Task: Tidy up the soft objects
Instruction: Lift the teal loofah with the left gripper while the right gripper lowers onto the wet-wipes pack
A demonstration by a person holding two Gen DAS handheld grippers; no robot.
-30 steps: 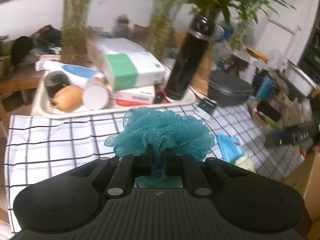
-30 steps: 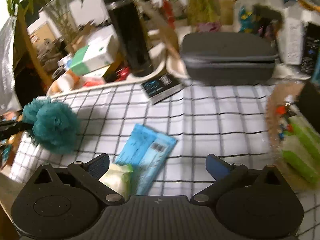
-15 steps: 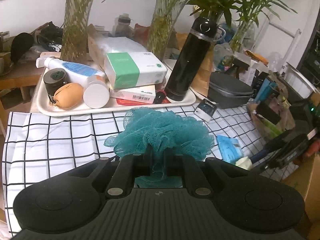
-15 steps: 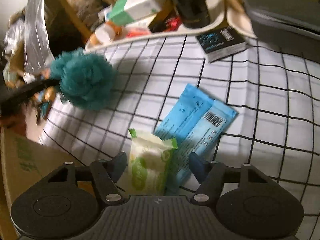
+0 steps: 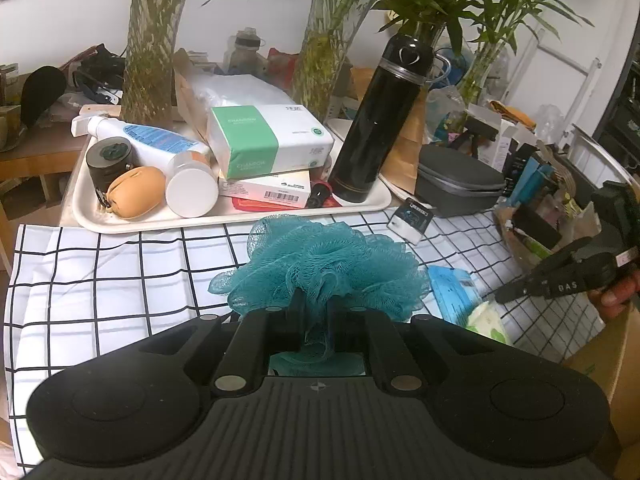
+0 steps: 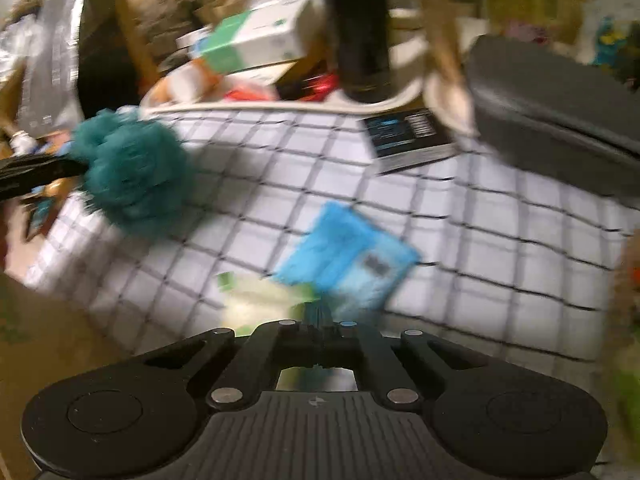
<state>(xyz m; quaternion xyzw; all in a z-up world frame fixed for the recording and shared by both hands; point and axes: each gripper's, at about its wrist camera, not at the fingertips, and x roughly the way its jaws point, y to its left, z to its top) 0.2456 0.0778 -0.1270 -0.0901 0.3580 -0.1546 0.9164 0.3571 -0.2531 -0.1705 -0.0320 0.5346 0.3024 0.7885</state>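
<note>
Between our left gripper's (image 5: 316, 304) jaws we have the teal mesh bath pouf (image 5: 324, 268) pinched tight by a few folds, held above the checked cloth (image 5: 120, 280). That thin bite on loose netting is our first risk: a quick swing and the mesh could slide out.

Over on the right, our right gripper (image 6: 316, 316) has its jaws snapped together, right at the near edge of the green-and-white tissue pack (image 6: 256, 304) and the blue wipes packet (image 6: 344, 264) lying against it. The view is smeared, so we cannot tell whether any wrapper is caught. If the jaws closed on nothing or on only a corner of film, the pack slips free on the lift. If both wrappers are nipped, the blue packet drags along. The cloth edge is close, so a nudged pack could drop off.
</note>
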